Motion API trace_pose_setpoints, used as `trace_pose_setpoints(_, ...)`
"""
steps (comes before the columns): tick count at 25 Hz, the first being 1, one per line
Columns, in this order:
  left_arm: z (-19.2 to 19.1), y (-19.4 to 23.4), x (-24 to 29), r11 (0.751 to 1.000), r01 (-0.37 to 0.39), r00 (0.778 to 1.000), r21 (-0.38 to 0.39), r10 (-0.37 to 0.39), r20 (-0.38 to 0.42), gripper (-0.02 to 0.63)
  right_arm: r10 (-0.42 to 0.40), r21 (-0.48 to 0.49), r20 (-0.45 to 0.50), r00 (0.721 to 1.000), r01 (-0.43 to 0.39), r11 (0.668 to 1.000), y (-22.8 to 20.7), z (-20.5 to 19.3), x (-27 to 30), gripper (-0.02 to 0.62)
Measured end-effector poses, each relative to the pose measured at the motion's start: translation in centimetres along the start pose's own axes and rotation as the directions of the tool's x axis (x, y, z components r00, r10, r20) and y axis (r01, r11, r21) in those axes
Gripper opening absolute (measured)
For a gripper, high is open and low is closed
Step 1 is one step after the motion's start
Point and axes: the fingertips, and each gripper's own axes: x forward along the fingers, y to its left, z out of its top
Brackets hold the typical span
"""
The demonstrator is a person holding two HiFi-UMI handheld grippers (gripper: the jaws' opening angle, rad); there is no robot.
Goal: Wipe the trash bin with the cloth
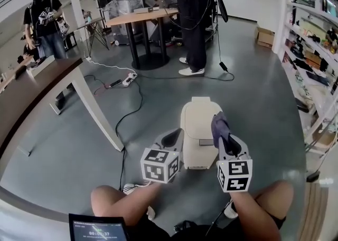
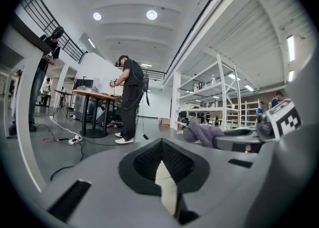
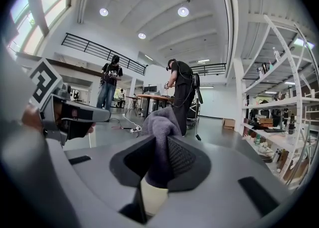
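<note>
The cream trash bin (image 1: 198, 129) stands on the grey floor just ahead of my knees, lid closed. My right gripper (image 1: 224, 138) hovers over the bin's right edge, shut on a grey-purple cloth (image 1: 219, 125) that bunches up out of the jaws (image 3: 160, 122). Below the right gripper's pads a strip of the cream bin (image 3: 152, 197) shows. My left gripper (image 1: 171, 140) is at the bin's left side, its pads meeting at the tip with nothing between them (image 2: 162, 144); the cream bin (image 2: 167, 182) shows beneath it. The cloth (image 2: 202, 133) also appears in the left gripper view, to the right.
A white table leg (image 1: 92, 105) slants down at the left, with a black cable and a power strip (image 1: 129, 79) on the floor beyond. A person (image 1: 193, 18) stands at a round wooden table (image 1: 142, 18) farther off. Shelving (image 1: 311, 50) lines the right side.
</note>
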Motion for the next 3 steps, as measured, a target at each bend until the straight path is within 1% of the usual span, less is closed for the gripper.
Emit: trace_pose_setpoints(3, -0.13, 0.03, 0.04, 1.000, -0.004, 1.000, 0.003, 0.004, -0.003, 0.000, 0.000, -0.001, -0.001, 1.000, 0.000, 1.000, -0.01, -0.08, 0.05, 0.069)
